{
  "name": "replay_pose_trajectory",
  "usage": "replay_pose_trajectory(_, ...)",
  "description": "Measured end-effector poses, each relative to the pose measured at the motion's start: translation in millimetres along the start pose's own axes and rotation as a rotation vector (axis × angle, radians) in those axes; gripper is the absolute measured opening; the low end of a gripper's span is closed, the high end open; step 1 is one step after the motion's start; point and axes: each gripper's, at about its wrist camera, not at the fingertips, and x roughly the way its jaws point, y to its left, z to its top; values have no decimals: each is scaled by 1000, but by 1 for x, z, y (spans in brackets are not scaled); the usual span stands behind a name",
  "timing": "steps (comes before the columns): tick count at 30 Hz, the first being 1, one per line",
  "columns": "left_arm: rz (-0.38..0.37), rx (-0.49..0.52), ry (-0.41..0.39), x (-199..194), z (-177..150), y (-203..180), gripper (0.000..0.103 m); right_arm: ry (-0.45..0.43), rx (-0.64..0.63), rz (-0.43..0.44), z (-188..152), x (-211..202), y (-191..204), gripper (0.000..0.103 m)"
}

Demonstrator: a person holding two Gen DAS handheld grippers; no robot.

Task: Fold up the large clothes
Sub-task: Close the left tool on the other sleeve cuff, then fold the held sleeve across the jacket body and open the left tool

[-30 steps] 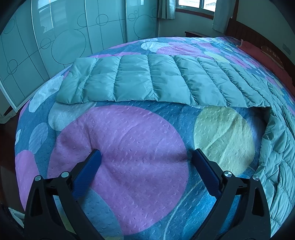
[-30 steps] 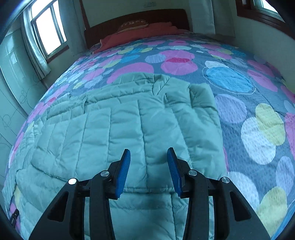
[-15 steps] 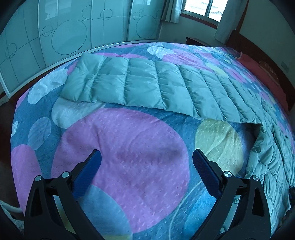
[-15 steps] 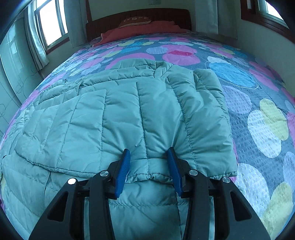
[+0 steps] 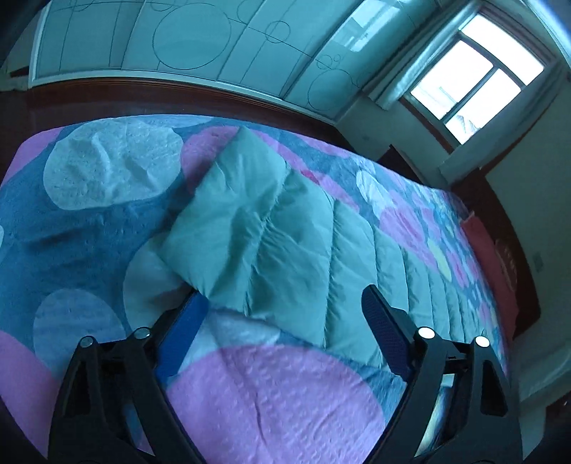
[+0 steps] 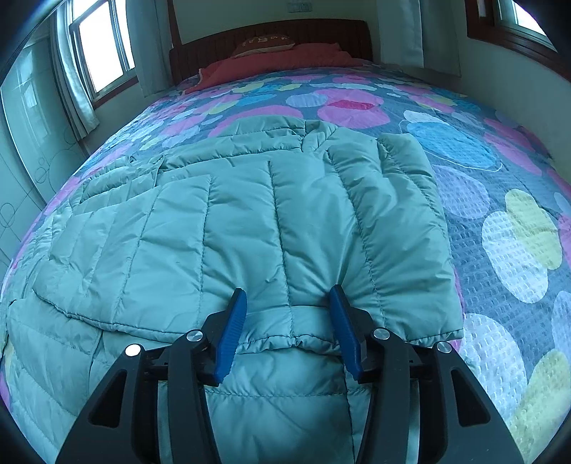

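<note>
The left gripper [image 5: 285, 303] stands with its blue-padded black fingers [image 5: 383, 328] wide apart, and its jaws have just been closing a little. The end of a pale green quilted sleeve [image 5: 257, 228] lies between them: the left pad is at the sleeve's near corner, the right pad rests over the padded cloth, and neither pad visibly squeezes it. Beyond the tips the sleeve runs away up the right side of the left wrist view toward the rest of the garment. The view is blurred.

The right gripper [image 6: 288, 314] has its blue pads about half apart, its jaws having just been opening. Between them sits the folded-over edge of the pale green puffy down jacket [image 6: 228, 228]; the cloth puckers at both pads, but whether they still pinch it I cannot tell. The folded panel lies flat on top of the jacket's lower layer, with the collar at its far end.

The jacket lies spread across the near part of a bed covered by a blue bedspread with pink, white and yellow circles [image 6: 481, 200]. At the far end are a red pillow [image 6: 282, 59] and a dark wooden headboard [image 6: 221, 43]. A curtained window [image 6: 100, 50] is on the left wall, and pale wardrobe doors with drawn circles [image 5: 192, 32] stand past the foot of the bed.
</note>
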Motion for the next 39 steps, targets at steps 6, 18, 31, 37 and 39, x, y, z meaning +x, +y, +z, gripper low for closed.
replay_pose_trajectory(6,19,-56,-34,5,12,14,31,-1,-2,-1,0,0,-1,49)
replay_pose_trajectory(18,45,144,-119,-12,17,-32,2,-3,-2,2,-1,0,-2,49)
replay_pose_trajectory(31,-169,522,-68,-31,-64,-172,2,-7,9,14,1,0,-3,49)
replay_pose_trajectory(37,-254,708,-18,-33,-129,-237,2,-9,11,15,0,-1,-5,49)
replay_pose_trajectory(39,-285,759,6,-33,-151,-256,2,-10,13,17,0,-1,-5,49)
